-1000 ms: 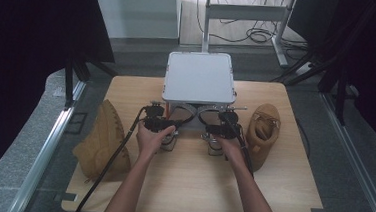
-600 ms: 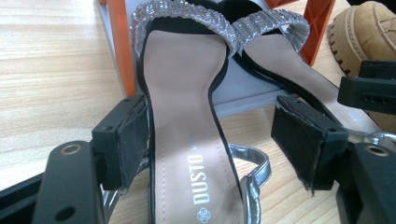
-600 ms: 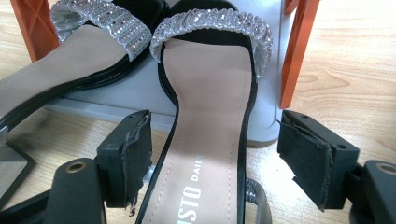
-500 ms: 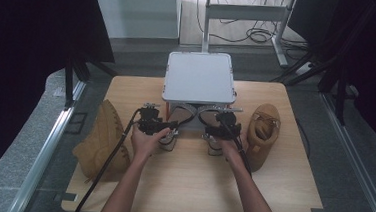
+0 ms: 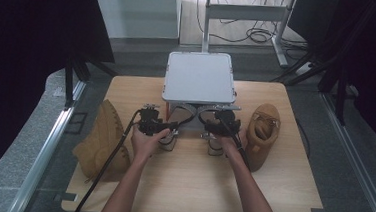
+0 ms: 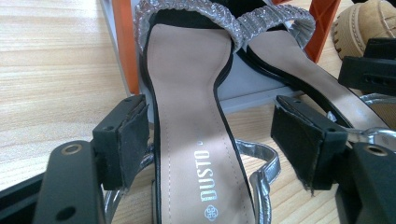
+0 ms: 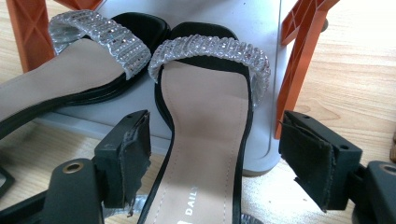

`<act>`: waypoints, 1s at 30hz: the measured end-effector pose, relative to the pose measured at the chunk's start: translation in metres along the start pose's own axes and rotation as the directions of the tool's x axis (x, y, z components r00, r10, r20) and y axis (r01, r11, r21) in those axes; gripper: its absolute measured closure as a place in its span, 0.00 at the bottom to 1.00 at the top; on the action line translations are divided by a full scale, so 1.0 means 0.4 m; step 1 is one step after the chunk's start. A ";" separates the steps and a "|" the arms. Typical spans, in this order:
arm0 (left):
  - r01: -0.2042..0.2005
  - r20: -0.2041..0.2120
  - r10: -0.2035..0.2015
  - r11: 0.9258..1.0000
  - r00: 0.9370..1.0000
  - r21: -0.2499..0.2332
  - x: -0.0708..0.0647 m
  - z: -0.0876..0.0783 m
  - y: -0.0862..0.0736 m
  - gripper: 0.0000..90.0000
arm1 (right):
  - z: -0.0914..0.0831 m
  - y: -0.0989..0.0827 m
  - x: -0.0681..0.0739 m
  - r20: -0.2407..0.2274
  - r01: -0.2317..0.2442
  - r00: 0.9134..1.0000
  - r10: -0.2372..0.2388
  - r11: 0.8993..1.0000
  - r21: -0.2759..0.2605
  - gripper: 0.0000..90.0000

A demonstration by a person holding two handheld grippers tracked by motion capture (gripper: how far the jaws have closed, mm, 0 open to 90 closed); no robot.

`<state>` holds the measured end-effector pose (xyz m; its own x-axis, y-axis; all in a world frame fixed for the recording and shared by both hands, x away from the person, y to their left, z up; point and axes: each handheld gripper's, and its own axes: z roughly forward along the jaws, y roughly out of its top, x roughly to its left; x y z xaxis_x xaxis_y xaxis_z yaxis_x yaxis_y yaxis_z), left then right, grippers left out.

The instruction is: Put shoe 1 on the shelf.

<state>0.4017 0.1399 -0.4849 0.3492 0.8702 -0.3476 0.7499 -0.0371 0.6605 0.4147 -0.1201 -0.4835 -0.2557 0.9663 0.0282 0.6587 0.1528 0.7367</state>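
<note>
- The left gripper (image 6: 212,149) is straddling the left sandal (image 6: 196,116), jaws spread apart, not clamping.
- The right gripper (image 7: 217,154) is straddling the right sandal (image 7: 205,107), jaws released.
- Both sandals are lying mid-tabletop (image 5: 190,186), toes under the grey rack (image 5: 200,78).

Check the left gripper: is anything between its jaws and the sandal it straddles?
Nothing visible. The left gripper stands open with one jaw on each side of the sandal; only bare gaps separate the pads from the sole's edges. The second sandal lies beside it, outside the jaws.
</note>
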 end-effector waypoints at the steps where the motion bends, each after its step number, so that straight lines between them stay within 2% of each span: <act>1: 0.000 -0.001 0.000 1.000 1.000 0.000 0.000 0.000 0.000 0.31 | 0.002 0.000 -0.001 0.001 0.000 1.000 0.000 1.000 0.001 0.28; 5: 0.002 -0.001 -0.002 1.000 1.000 -0.001 0.002 0.001 0.000 0.31 | 0.011 0.001 -0.003 -0.006 -0.004 1.000 0.004 1.000 0.021 0.28; 9: 0.009 -0.004 -0.009 1.000 1.000 0.001 0.005 0.001 0.000 0.31 | 0.013 0.007 -0.008 -0.019 -0.032 0.999 0.032 0.999 0.017 0.28; 20: 0.004 0.000 -0.004 1.000 1.000 0.001 0.003 0.005 -0.004 0.31 | 0.020 0.013 -0.014 -0.020 -0.050 0.999 0.050 0.999 0.012 0.26; 30: 0.011 0.007 -0.011 1.000 1.000 -0.002 0.004 0.006 -0.003 0.31 | 0.026 0.017 -0.017 -0.021 -0.086 0.996 0.085 0.996 -0.004 0.25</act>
<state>0.4026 0.1401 -0.4878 0.3446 0.8670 -0.3599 0.7529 -0.0263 0.6576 0.4284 -0.1235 -0.4856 -0.2133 0.9713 0.1052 0.6756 0.0688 0.7341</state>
